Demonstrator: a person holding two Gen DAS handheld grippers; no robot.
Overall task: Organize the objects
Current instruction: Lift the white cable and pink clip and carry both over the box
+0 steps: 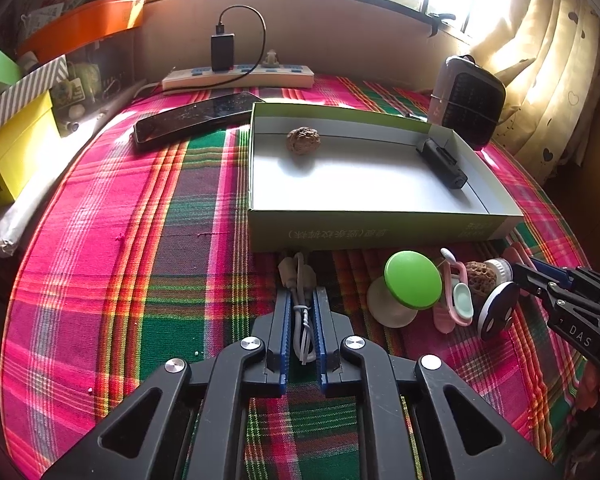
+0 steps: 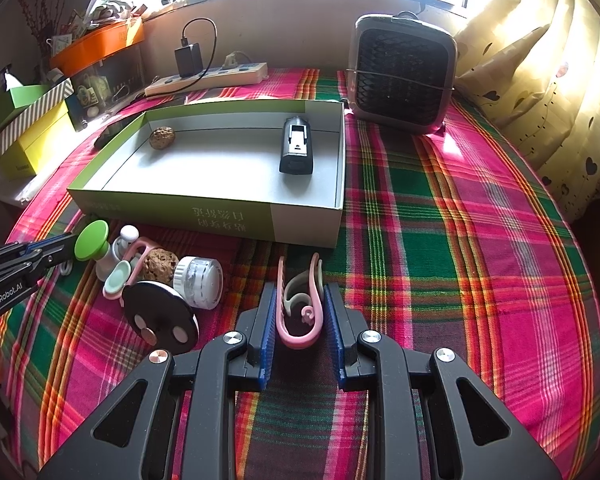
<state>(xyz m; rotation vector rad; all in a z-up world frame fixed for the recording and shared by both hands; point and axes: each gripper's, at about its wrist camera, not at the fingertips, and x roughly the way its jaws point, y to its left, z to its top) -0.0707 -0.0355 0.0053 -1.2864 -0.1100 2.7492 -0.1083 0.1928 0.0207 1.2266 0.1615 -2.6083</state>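
left tool tilted down, blue fingers squeezed tight on white cable. right tool same tilt, clamped on pink clip.

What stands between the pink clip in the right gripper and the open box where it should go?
Nothing visible on the cloth. The right gripper is shut on the pink clip, and the green box lies straight ahead. Only its near wall must be cleared. Inside, a walnut and a black device leave free floor.

Both wrist views near, angled down, sharing green box, perhaps slightly distorted.
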